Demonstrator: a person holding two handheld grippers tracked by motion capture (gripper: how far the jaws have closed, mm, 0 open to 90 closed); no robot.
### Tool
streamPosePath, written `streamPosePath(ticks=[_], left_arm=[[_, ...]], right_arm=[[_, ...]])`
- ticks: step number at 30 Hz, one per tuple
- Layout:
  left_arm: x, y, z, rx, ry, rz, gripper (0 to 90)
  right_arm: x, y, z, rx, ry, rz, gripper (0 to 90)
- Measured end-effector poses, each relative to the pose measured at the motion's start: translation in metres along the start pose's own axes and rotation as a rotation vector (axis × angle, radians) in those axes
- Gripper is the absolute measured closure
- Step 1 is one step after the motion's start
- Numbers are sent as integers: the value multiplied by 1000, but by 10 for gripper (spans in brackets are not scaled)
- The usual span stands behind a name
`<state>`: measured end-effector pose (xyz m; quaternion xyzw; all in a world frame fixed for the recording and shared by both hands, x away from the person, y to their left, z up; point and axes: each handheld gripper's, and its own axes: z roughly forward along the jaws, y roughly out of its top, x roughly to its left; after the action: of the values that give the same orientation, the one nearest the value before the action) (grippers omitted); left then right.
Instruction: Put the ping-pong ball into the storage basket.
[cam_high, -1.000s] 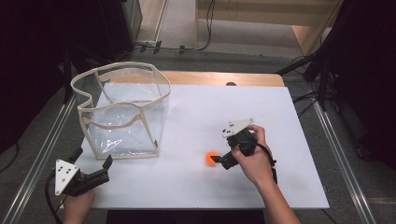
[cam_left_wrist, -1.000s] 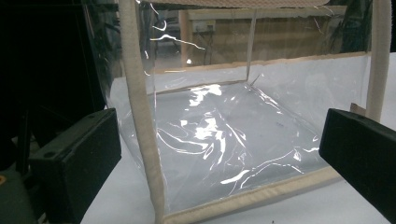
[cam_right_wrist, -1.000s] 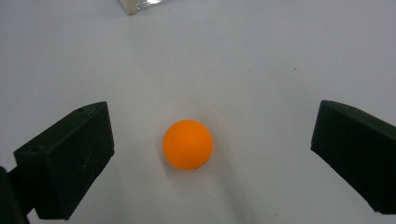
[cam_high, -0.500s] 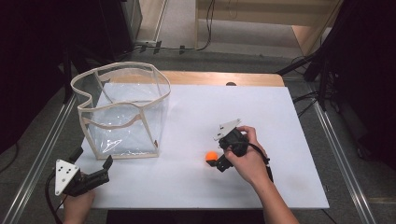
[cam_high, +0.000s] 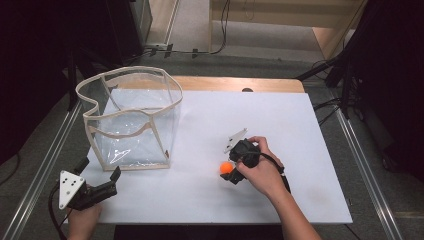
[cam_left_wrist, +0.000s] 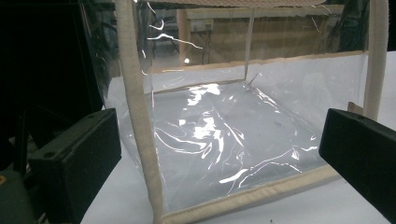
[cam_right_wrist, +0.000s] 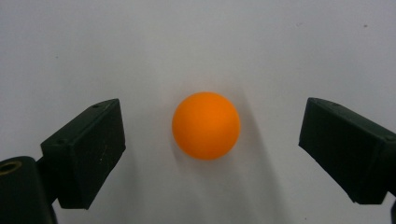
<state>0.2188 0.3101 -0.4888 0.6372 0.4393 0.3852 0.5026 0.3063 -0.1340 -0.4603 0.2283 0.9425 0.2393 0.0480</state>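
Observation:
A small orange ball (cam_high: 226, 167) (cam_right_wrist: 206, 125) lies on the white table top (cam_high: 280, 120). My right gripper (cam_high: 229, 170) (cam_right_wrist: 211, 140) points down over it with one black jaw on either side. The jaws have just been closing a little, but clear gaps remain between the ball and both pads, so it is open. At the table's front left corner my left gripper (cam_high: 99, 170) (cam_left_wrist: 219, 144) is open, holds nothing, and faces a clear plastic bag with beige trim (cam_high: 130, 120) (cam_left_wrist: 224, 121). The bag stands upright with its mouth open.
The bag takes up the left part of the table. A wooden strip (cam_high: 235, 83) runs along the far edge. Metal rails (cam_high: 360, 165) flank both sides of the table, with dark floor and cables beyond.
My right gripper has come down and to the left onto the ball, which now sits between its jaws. The left gripper and the bag have stayed where they were.

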Motion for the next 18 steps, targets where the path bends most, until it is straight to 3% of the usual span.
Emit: streamPosePath(ticks=[1,3,5,18], left_arm=[[0,0,0,1,0,0,0],[0,0,0,1,0,0,0],[0,0,0,0,-1,-1,0],[0,0,0,0,0,3,0]], right_arm=[[0,0,1,6,-1,-3,58],[0,1,3,20,0,-4,147],[1,1,6,34,18,-2,159],[0,4,19,115,15,-21,277]])
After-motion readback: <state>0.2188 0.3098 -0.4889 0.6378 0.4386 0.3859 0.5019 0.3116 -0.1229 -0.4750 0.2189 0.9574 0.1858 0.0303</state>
